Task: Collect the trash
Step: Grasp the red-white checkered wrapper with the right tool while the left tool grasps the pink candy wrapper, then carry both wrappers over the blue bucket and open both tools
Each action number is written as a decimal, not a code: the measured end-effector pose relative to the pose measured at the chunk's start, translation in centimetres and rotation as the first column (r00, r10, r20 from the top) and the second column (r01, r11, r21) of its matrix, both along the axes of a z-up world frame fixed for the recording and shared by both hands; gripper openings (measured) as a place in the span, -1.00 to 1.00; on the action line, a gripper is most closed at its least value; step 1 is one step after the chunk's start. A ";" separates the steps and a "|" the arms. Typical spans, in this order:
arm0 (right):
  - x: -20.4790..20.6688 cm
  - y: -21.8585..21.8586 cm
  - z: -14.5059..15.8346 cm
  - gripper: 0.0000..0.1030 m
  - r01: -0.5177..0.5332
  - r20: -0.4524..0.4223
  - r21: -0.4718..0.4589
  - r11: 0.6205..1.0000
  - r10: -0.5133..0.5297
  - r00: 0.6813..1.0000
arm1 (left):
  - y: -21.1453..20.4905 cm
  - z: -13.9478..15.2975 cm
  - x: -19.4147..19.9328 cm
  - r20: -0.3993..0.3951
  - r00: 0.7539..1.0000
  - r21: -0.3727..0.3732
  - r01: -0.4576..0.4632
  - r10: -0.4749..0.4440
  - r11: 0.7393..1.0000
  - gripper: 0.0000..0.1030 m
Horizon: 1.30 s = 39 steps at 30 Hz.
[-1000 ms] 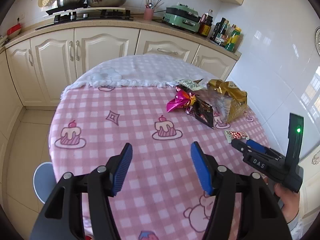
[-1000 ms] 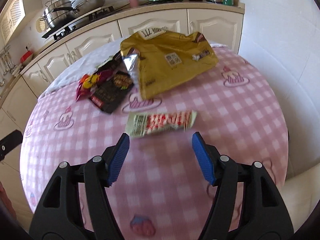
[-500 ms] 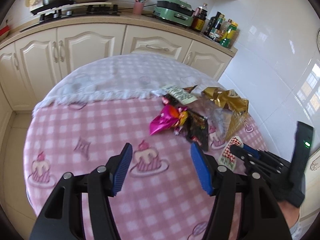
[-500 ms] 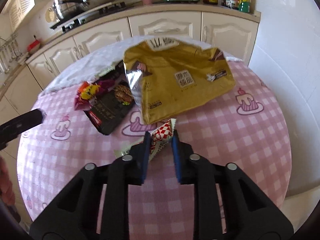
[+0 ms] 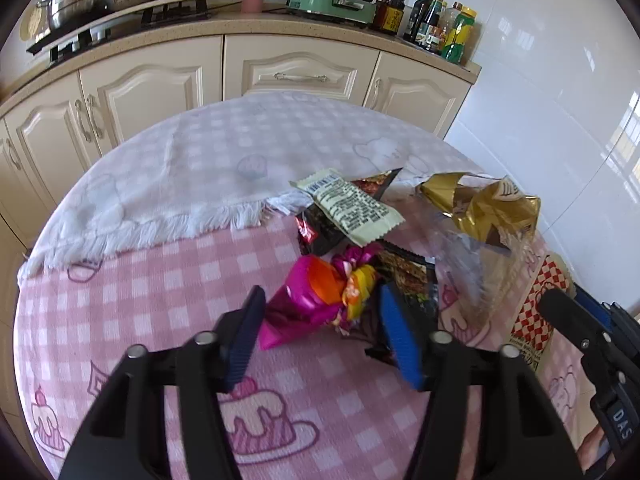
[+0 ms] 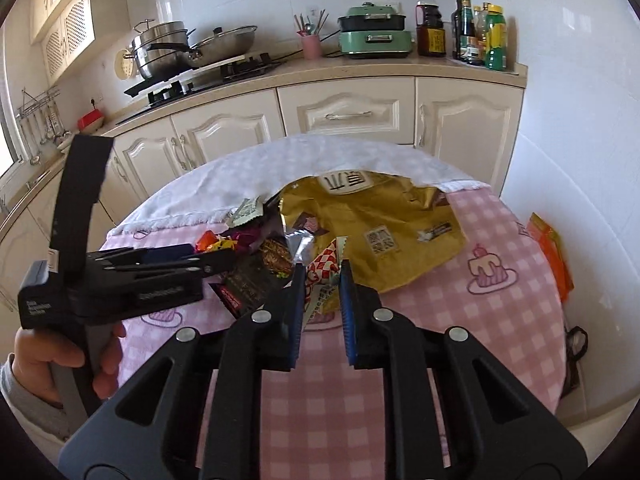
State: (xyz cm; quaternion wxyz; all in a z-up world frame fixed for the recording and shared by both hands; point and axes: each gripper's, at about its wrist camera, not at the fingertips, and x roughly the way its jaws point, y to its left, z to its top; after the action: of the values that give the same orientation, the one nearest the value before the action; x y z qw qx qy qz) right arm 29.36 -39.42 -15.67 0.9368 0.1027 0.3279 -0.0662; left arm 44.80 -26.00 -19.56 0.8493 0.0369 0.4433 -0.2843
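While its jaws have just been closing, the left gripper straddles a crumpled magenta foil wrapper on the pink checked tablecloth; at three o'clock, the right gripper pinches a red-and-white checked wrapper.

1. Each hand-held gripper is matte black plastic, with two angular arms ending in ribbed blue pads.
2. Round silver screws mark the arm joints.
3. The left hand-held gripper has a boxy black body with small white lettering, and a flat black upright post.
4. The right hand-held gripper reads "DAS" in white on its side.
5. A grey sleeve covers the wrist.
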 end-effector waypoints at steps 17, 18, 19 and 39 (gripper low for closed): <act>0.5 6.7 3.0 -0.67 -0.098 0.058 -0.023 0.995 0.099 0.993 | 8.7 4.0 -4.2 0.084 0.995 -0.124 -0.046 0.056 0.991 -0.28; 0.6 7.9 3.3 -0.67 -0.119 0.062 -0.022 0.993 0.120 0.991 | 10.1 4.2 -4.5 0.092 0.993 -0.132 -0.062 0.075 0.989 -0.28; 0.8 9.3 3.5 -0.67 -0.141 0.063 -0.024 0.990 0.142 0.988 | 11.3 4.3 -4.7 0.094 0.992 -0.140 -0.076 0.090 0.987 -0.28; 9.2 46.6 -7.3 -0.67 -0.636 -0.127 -0.024 0.771 0.629 0.767 | 48.0 -8.2 -6.1 -0.114 0.806 -0.051 -0.588 0.581 0.807 -0.28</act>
State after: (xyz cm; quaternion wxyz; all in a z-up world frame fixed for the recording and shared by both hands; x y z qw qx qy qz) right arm 38.51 7.15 -22.98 0.8874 -0.0484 0.3928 0.2366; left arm 38.70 22.01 -27.78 0.8748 -0.1501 0.4598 -0.0286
